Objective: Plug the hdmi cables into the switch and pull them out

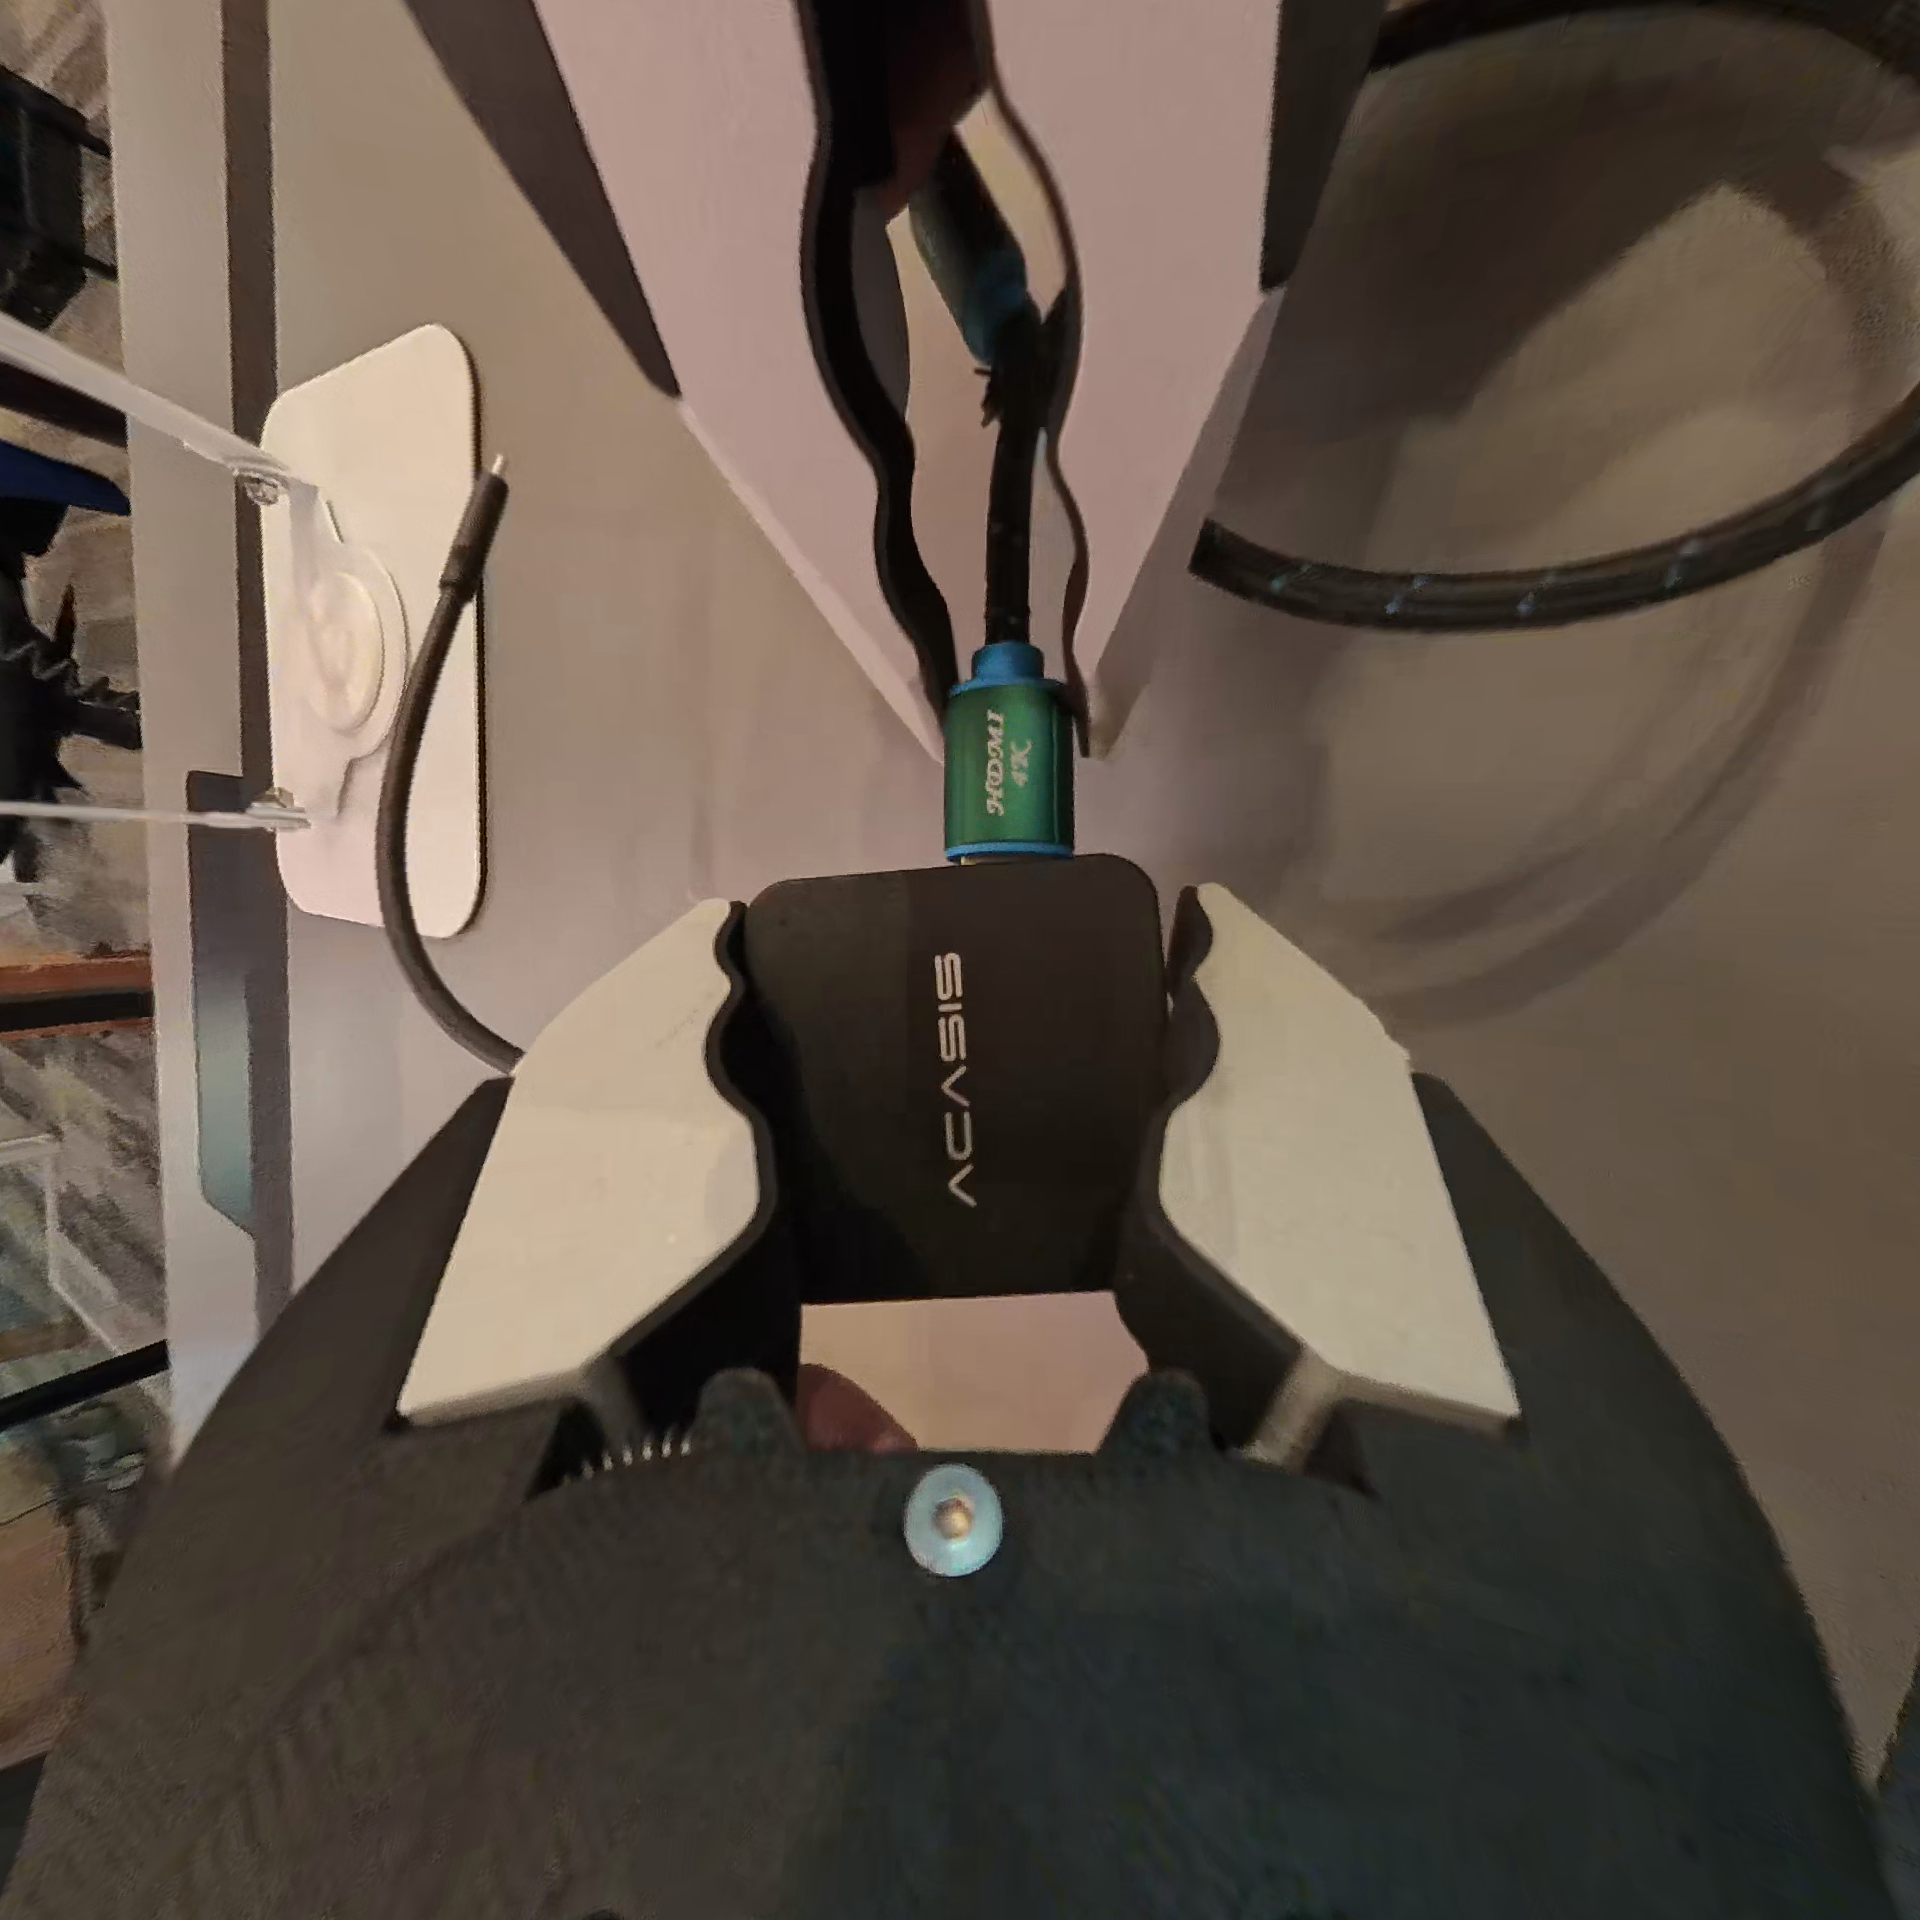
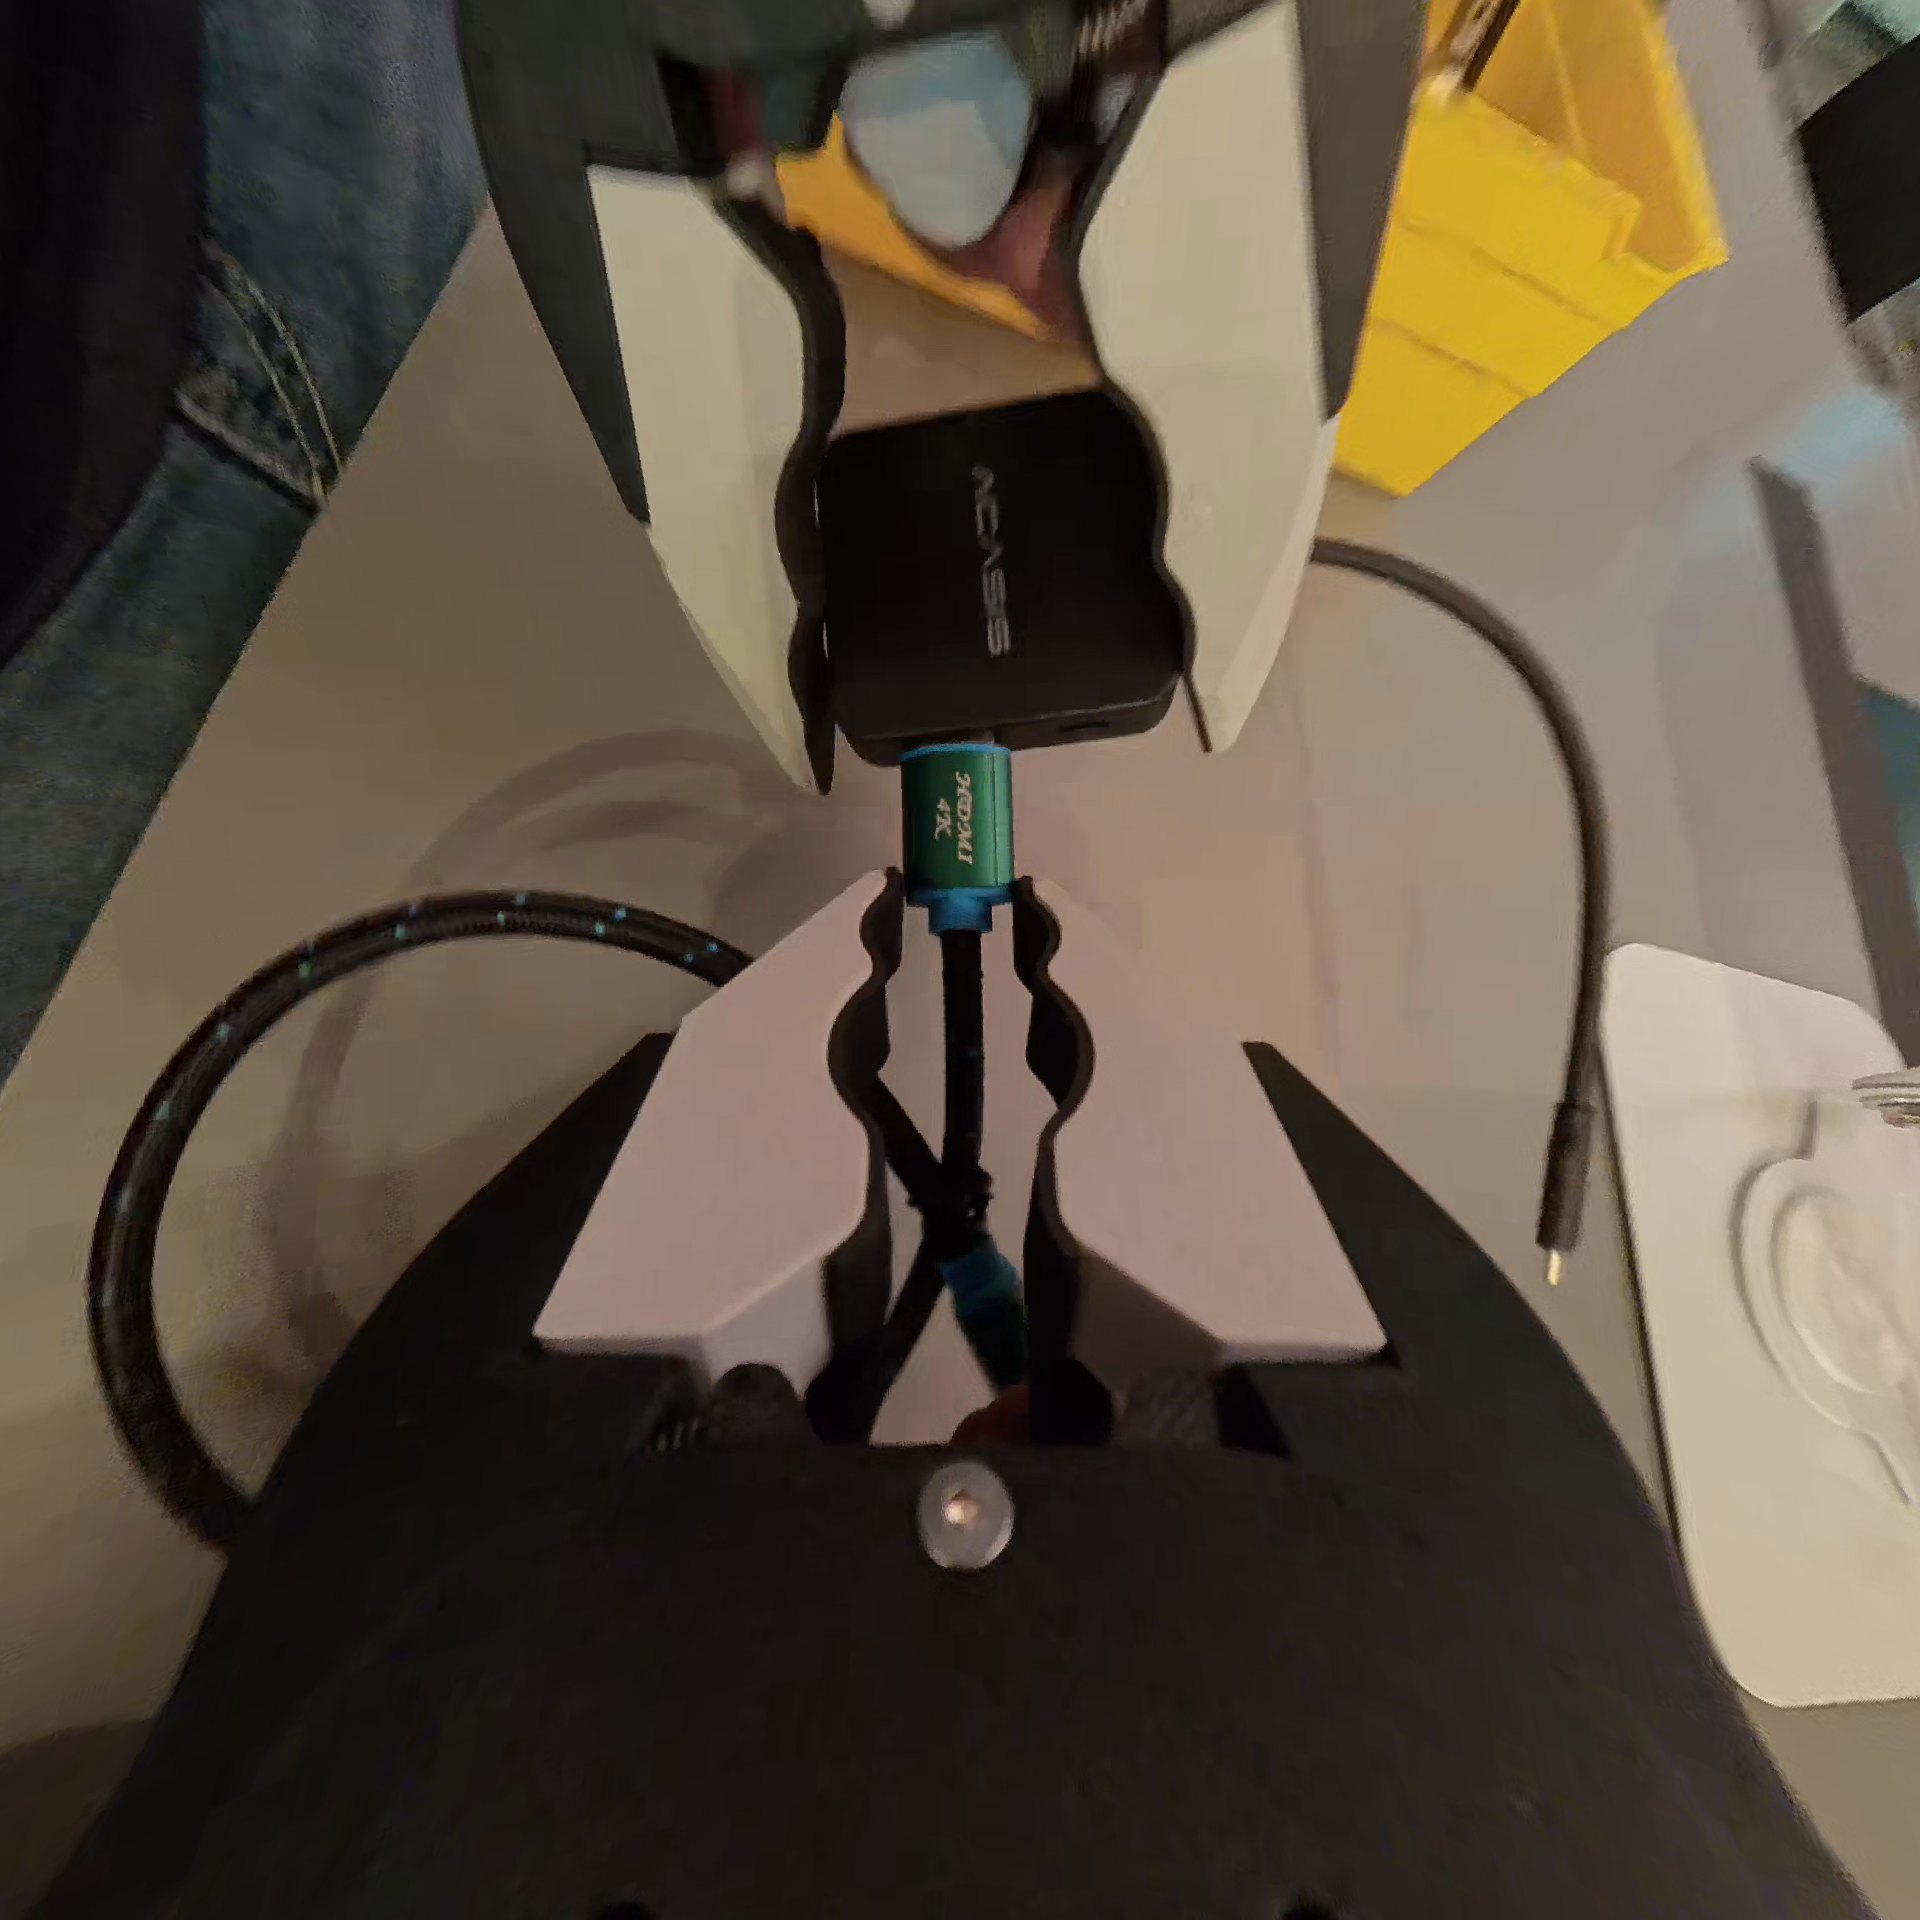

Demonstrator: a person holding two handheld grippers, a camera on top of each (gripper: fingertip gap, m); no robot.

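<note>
My left gripper (image 1: 961, 909) is shut on the black switch (image 1: 935, 1060) and holds it by its two sides just above the table. A green hdmi plug (image 1: 1003, 769) with a blue collar sits in a port on the switch's far edge. My right gripper (image 2: 956, 883) faces the left gripper (image 2: 1010, 758). Its fingertips are closed on the rear end of the plug (image 2: 956, 821), and the braided cable (image 2: 208, 1039) runs back between the fingers. A second blue-green plug (image 2: 987, 1288) lies between the right fingers near the palm. The switch (image 2: 987, 561) also shows in the right wrist view.
The switch's thin black lead (image 2: 1569, 935) curves away and ends in a small loose connector. A white pad (image 2: 1766, 1455) with a clear plastic part lies beside it. A yellow bin (image 2: 1486, 260) stands behind the left gripper. A person's jeans (image 2: 156, 520) are at the table edge. My two grippers' fingertips are within a few centimetres of each other.
</note>
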